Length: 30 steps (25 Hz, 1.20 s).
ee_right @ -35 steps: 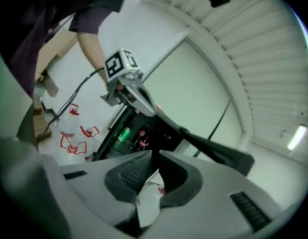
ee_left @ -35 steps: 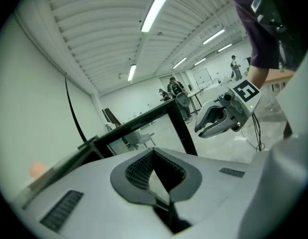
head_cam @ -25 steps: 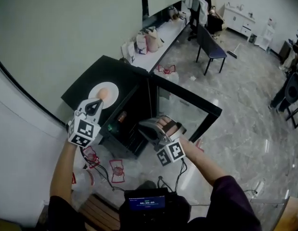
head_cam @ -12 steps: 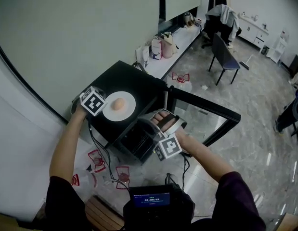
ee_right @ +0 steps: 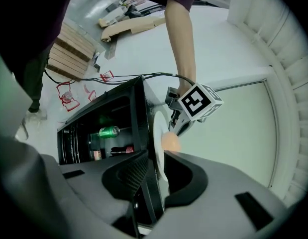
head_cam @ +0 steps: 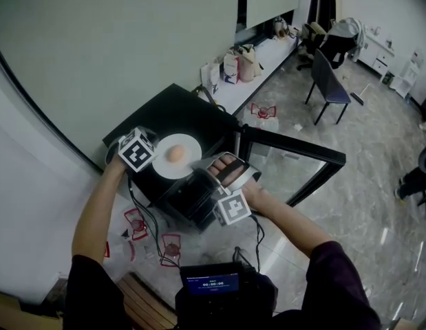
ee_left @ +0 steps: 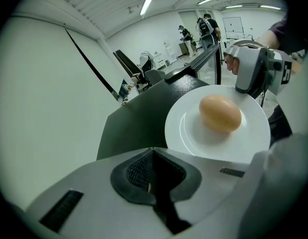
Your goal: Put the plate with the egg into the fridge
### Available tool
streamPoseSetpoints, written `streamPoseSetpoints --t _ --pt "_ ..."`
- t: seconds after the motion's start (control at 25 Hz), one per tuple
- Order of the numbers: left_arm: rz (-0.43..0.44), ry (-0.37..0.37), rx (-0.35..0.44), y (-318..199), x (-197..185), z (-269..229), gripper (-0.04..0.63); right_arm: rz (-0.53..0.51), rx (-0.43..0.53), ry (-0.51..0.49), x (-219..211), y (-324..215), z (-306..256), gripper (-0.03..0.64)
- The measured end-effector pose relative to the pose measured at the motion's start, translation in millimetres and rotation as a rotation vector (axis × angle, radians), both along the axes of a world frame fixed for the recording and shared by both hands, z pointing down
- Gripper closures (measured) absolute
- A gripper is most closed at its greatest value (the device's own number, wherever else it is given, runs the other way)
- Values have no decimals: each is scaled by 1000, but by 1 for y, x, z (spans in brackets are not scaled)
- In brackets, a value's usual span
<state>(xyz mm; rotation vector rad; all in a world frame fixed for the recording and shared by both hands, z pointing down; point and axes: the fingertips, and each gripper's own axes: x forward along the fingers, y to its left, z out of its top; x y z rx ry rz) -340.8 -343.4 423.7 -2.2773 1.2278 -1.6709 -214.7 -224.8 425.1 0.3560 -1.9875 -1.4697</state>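
Note:
A white plate with a brown egg lies on top of the small black fridge, near its front edge. In the left gripper view the plate and egg lie just ahead of my left gripper, which is shut and empty at the plate's left side. My right gripper is at the plate's right rim. Its jaws have just been opening and stand apart with the plate's rim between them, not pressed.
The fridge's glass door hangs open to the right. Inside are a green can and a bottle. Cables and red-white tags lie on the floor in front. A long table with bags and a chair stand behind.
My left gripper swung from the plate's near side to its left side. My right gripper came from in front of the fridge opening to the plate's right rim.

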Motion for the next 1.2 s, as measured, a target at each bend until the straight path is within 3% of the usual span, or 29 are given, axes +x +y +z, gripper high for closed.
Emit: streamPoseSetpoints --t 0.2,0.32,0.68,0.88,1.2 --pt "24 8 18 8 19 -2 588 -19 31 8 0 2 0 532" --pt "17 11 22 9 22 -3 588 -33 72 16 0 5 0 586" --pt "9 12 70 10 25 -17 588 -40 103 68 1 6 2 598" --pt "-24 81 226 16 32 -57 588 -48 171 61 14 11 -11 598" --pt "-142 327 512 81 94 -115 588 -27 208 36 84 22 -18 598"
